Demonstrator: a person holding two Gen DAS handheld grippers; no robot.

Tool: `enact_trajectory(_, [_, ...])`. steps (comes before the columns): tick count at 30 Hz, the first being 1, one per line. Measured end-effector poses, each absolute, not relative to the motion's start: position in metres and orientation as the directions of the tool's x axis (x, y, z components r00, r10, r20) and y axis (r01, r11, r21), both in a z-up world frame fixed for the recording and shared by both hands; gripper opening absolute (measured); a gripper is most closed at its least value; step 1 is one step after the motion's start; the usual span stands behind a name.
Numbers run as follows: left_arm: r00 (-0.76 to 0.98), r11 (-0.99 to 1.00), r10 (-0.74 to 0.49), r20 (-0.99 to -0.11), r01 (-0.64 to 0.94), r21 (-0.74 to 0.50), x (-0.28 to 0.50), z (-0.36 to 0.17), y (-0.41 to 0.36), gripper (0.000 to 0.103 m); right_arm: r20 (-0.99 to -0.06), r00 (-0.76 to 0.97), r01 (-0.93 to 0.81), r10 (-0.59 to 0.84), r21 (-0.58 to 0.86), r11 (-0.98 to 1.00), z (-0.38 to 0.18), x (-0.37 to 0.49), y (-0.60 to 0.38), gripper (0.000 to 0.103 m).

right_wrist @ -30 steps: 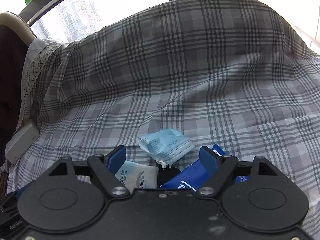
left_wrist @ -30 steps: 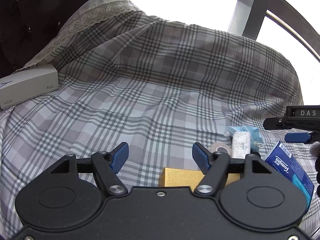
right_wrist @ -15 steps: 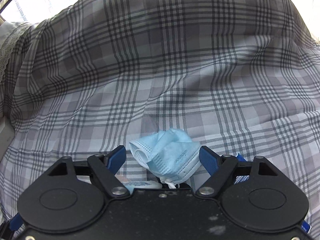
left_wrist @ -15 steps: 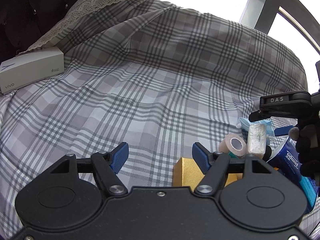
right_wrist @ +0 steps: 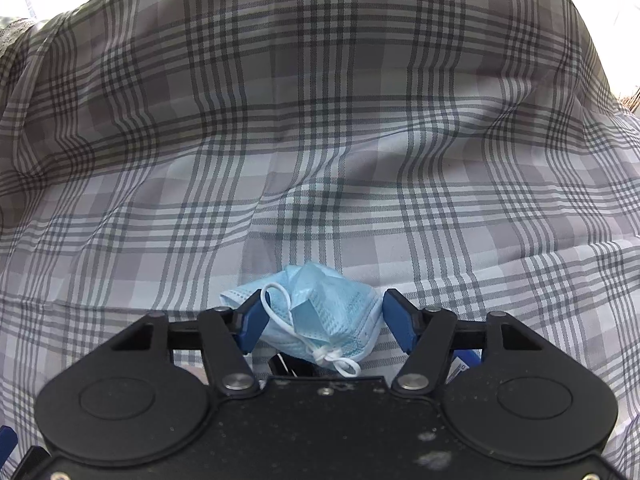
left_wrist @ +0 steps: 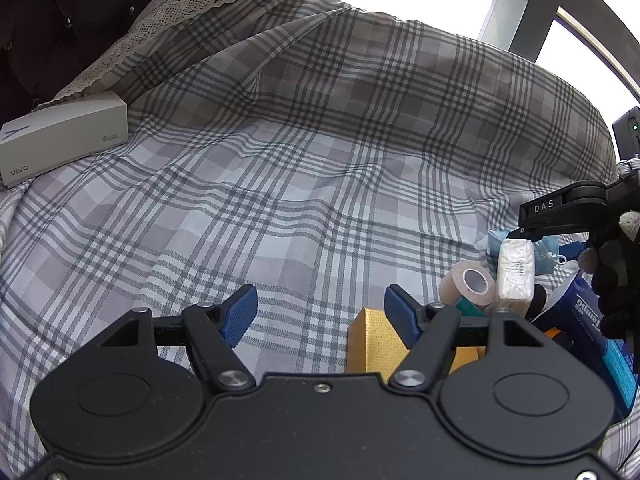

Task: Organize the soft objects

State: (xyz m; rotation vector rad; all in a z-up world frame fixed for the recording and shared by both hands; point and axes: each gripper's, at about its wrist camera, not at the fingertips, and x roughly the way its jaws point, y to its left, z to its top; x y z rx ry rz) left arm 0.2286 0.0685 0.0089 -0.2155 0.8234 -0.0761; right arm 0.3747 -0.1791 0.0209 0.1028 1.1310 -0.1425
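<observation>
A crumpled light-blue face mask (right_wrist: 324, 316) lies on the plaid bed cover, between the open fingers of my right gripper (right_wrist: 322, 320), which straddles it. In the left wrist view a pile sits at the right: a yellow sponge (left_wrist: 370, 340), a beige bandage roll (left_wrist: 468, 286), a white tissue pack (left_wrist: 516, 274), a blue Tempo tissue pack (left_wrist: 588, 320) and a bit of the mask (left_wrist: 546, 252). My left gripper (left_wrist: 320, 312) is open and empty over bare cover, left of the pile. The right gripper's body (left_wrist: 568, 212) reaches in above the pile.
A white vivo box (left_wrist: 60, 140) lies at the far left by a lace-edged pillow (left_wrist: 192, 4). The plaid cover (right_wrist: 320, 140) rises into a hump behind. A window frame (left_wrist: 532, 4) stands beyond the bed.
My right gripper has moved forward and down, so the mask now sits between its fingers. My left gripper has drifted left and tilted down; the pile shows further right.
</observation>
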Motion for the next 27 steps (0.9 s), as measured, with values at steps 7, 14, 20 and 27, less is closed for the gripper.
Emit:
enact_trajectory(7, [0.674, 0.977, -0.148, -0.723, -0.014, -0.212, 0.229, 0.005, 0.069, 0.066, -0.909, 0.415, 0.195, -0.043, 0.043, 0.980, 0.019, 0.375, -0.199, 0.032])
enact_trajectory(14, [0.677, 0.975, -0.155, -0.719, -0.012, -0.221, 0.230, 0.003, 0.072, 0.066, -0.844, 0.536, 0.248, 0.020, 0.180, 0.952, 0.049, 0.350, -0.233, 0.030])
enact_trajectory(20, [0.666, 0.974, -0.170, -0.726, 0.003, -0.226, 0.227, 0.000, 0.069, 0.066, -0.758, 0.650, 0.260, 0.052, 0.286, 0.922, 0.079, 0.300, -0.270, 0.030])
enact_trajectory(27, [0.698, 0.983, -0.150, -0.700, 0.028, -0.183, 0.219, 0.021, 0.045, 0.066, -0.667, 0.745, 0.249, 0.024, 0.311, 0.917, 0.088, 0.239, -0.299, 0.030])
